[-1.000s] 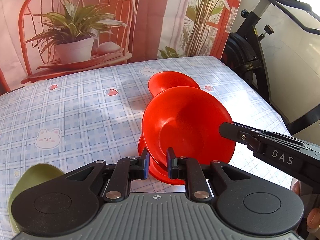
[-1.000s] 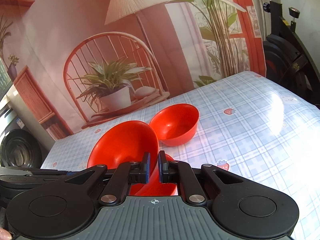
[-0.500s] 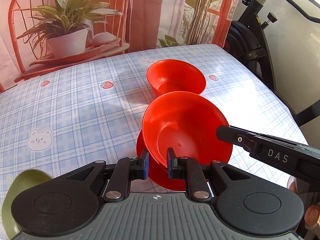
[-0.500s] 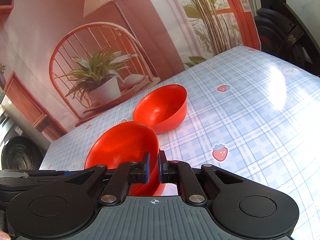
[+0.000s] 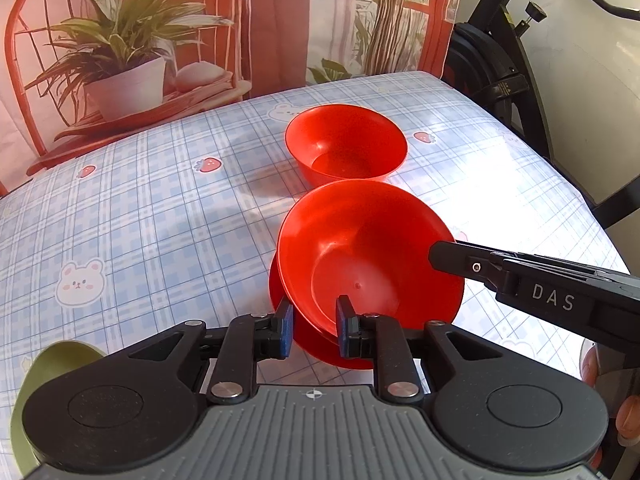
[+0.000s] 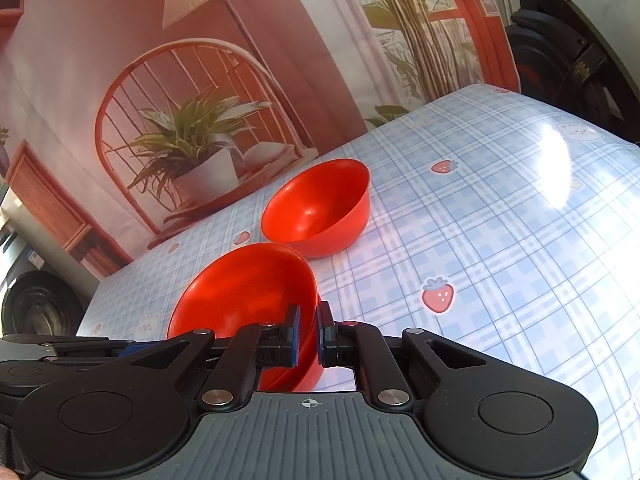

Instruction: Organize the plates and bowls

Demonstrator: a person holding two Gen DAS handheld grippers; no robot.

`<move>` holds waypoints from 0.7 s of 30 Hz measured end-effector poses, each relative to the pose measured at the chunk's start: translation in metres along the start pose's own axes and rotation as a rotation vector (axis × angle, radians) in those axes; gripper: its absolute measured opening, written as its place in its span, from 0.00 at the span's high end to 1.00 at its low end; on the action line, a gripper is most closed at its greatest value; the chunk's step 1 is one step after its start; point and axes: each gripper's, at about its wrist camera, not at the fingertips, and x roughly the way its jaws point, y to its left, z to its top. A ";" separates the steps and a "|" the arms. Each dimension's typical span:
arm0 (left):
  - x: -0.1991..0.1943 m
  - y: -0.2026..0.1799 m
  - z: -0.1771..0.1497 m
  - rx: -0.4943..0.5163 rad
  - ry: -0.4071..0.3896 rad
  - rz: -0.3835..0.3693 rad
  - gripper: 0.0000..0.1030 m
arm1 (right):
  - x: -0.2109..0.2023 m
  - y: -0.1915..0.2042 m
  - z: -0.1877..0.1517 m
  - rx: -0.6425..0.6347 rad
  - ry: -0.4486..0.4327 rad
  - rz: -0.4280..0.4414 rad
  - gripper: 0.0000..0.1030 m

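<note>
**Spotter:** Where is the near red bowl (image 5: 368, 256) right now?

**Me:** It sits tilted on a red plate (image 5: 280, 300) on the bench (image 5: 140, 208), directly ahead of both grippers. My left gripper (image 5: 312, 326) straddles the bowl's near rim; its jaws are opening and the pads look just clear of the wall. My right gripper (image 6: 306, 334) is clamped on the opposite rim.

**Spotter:** And the other bowl?

**Me:** The far red bowl (image 5: 346, 144) stands upright just beyond the near one, nearly touching it. From my right gripper it lies straight ahead across the bench, so I judge the right hand carries the near bowl forward into it.

**Spotter:** Anything else?

**Me:** A green dish (image 5: 48, 364) at the lower left, mostly hidden.
</note>
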 end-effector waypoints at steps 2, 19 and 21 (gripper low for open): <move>0.000 0.001 0.000 0.003 0.005 -0.003 0.76 | 0.001 -0.001 -0.001 0.013 0.005 0.005 0.91; -0.006 0.016 0.009 -0.059 -0.004 -0.002 0.69 | 0.003 0.006 -0.002 -0.037 0.025 -0.041 0.91; -0.008 0.019 0.014 -0.073 -0.017 -0.006 0.69 | 0.002 0.007 0.000 -0.047 0.021 -0.044 0.91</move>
